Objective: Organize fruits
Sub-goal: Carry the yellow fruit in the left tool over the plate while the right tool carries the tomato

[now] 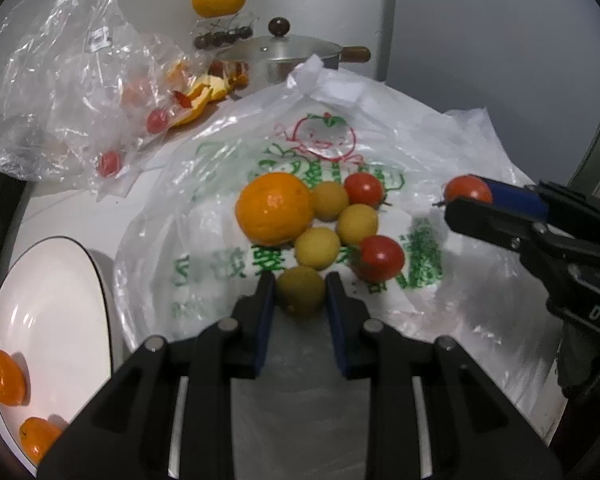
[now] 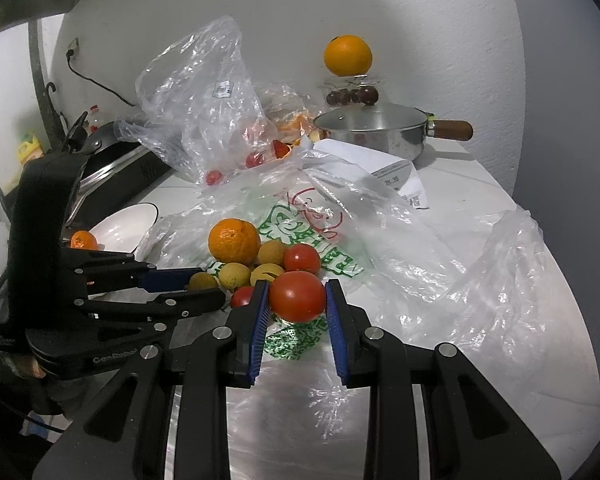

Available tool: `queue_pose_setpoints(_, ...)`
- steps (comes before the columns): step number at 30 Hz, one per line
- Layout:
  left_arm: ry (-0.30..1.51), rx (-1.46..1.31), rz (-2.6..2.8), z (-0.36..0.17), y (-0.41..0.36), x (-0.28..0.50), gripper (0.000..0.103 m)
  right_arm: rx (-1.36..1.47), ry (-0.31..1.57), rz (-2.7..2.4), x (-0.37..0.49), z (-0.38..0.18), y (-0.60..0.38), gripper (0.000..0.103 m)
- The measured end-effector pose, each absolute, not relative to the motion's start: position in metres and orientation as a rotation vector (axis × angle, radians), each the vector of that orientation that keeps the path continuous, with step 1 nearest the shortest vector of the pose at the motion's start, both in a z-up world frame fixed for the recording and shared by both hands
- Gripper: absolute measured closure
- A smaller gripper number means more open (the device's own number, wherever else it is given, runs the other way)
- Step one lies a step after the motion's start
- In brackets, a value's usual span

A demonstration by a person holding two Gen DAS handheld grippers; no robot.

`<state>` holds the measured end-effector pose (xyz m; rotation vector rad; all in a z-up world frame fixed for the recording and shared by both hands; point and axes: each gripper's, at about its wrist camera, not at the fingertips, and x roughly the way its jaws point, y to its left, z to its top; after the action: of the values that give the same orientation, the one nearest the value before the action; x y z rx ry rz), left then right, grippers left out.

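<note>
Both grippers are closed on fruit over the printed plastic bag [image 1: 380, 128] spread on the white counter [image 2: 480, 184]. The left gripper [image 1: 300, 292] clamps a small yellow-green fruit [image 1: 301, 289] between its blue pads, at the near edge of the cluster. The right gripper [image 2: 297, 298] holds a red tomato [image 2: 297, 296] squarely between its pads; the left wrist view confirms this, with the tomato at the fingertips off to the right of the pile.

Remaining on the bag: one orange [image 1: 274, 209], three more yellow fruits, and two red tomatoes, all touching or just beside one another.

The deciding relation is the white plate [image 1: 56, 312], already carrying two small oranges [image 1: 2, 376]. It lies to the left of the cluster, just beside the bag's edge, and the left gripper is plainly the nearer of the two (the right gripper sits on the far side of the pile from it). In the inspector's judgement the left-hand fruit has the short, clear path to the plate; the right-hand tomato would have to cross over the pile or go elsewhere. The fruits are round, so no long axis bears on the grip.

Not relevant to the move: a lidded pot [image 2: 374, 130] and a clear bag [image 2: 204, 100] with scraps at the rear.
</note>
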<state>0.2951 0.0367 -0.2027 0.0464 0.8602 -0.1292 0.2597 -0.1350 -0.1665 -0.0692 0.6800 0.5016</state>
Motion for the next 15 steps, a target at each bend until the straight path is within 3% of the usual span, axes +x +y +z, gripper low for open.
queue_pose_setpoints(15, 0.778, -0.040, -0.074, -0.184, 0.058, 0.278, 0.077, -0.101, 0.655, 0.494, 0.247, -0.151, -0.121, 0.073)
